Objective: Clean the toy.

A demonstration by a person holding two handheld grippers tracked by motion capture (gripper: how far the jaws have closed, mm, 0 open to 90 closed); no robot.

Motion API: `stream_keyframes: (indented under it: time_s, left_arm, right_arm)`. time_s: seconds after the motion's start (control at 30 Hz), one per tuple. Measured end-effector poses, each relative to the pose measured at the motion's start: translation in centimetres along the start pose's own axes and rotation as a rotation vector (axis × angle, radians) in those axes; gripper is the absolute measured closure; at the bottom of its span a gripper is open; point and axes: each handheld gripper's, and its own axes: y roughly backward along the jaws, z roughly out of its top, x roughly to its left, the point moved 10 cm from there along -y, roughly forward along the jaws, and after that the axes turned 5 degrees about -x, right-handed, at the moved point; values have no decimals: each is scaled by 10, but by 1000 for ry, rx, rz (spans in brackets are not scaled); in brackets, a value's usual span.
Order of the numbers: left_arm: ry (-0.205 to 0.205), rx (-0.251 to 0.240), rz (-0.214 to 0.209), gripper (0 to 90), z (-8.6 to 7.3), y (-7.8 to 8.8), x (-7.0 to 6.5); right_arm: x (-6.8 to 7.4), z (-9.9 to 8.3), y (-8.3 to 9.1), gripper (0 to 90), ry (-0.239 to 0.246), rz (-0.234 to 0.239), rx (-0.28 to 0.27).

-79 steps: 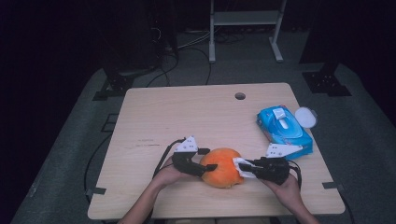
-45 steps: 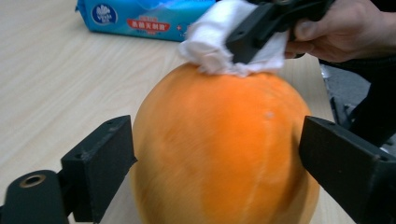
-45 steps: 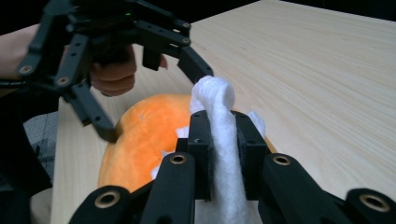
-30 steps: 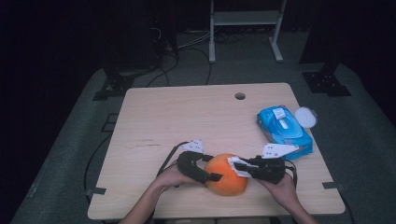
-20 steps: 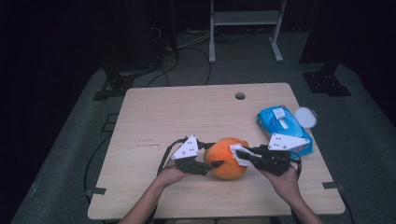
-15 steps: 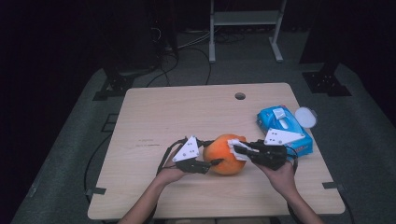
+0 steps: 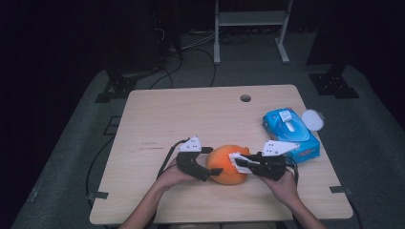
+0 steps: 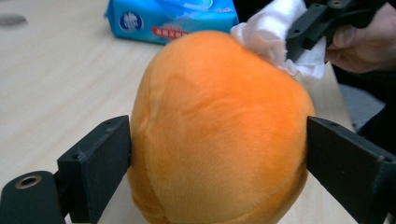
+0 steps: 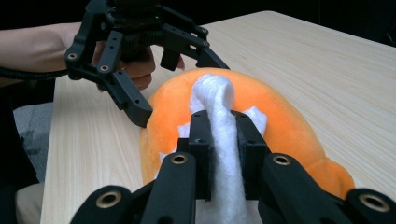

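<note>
An orange plush fruit [image 7: 228, 164] lies near the table's front edge. My left gripper [image 7: 210, 161] grips it from the left; its two black jaws press on either side of the plush fruit [image 8: 219, 130]. A white wipe [image 9: 215, 126] is pinched in my right gripper [image 9: 219, 125], whose jaws are shut on it, and the wipe rests against the top of the plush fruit [image 9: 289, 126]. From above, the right gripper [image 7: 244, 162] comes in from the right with the white wipe [image 7: 238, 160] at its tip.
A blue pack of wet wipes [image 7: 290, 131] lies at the table's right side, with its round white lid [image 7: 312, 119] open beside it. A small round hole [image 7: 245, 98] sits near the table's far edge. The wooden table [image 7: 162, 119] has free room on its left and back.
The plush fruit and both grippers were lifted and shifted toward the back, then came down again toward the front. The right gripper's wipe has slid across the fruit's top.
</note>
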Motion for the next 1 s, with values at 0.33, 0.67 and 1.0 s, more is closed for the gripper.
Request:
stream_keyframes:
  time_s: [0.33,0.67,1.0]
  left_arm:
    - [-147,60,56,272,9,-6,-21]
    - [-181,72,54,259,6,-5,-24]
    - [-11,19,-25,111,9,-13,-24]
  right_arm:
    - [22,24,-12,790,96,31,-28]
    - [-1,26,-8,791,91,-27,-19]
    - [4,14,10,790,64,2,-33]
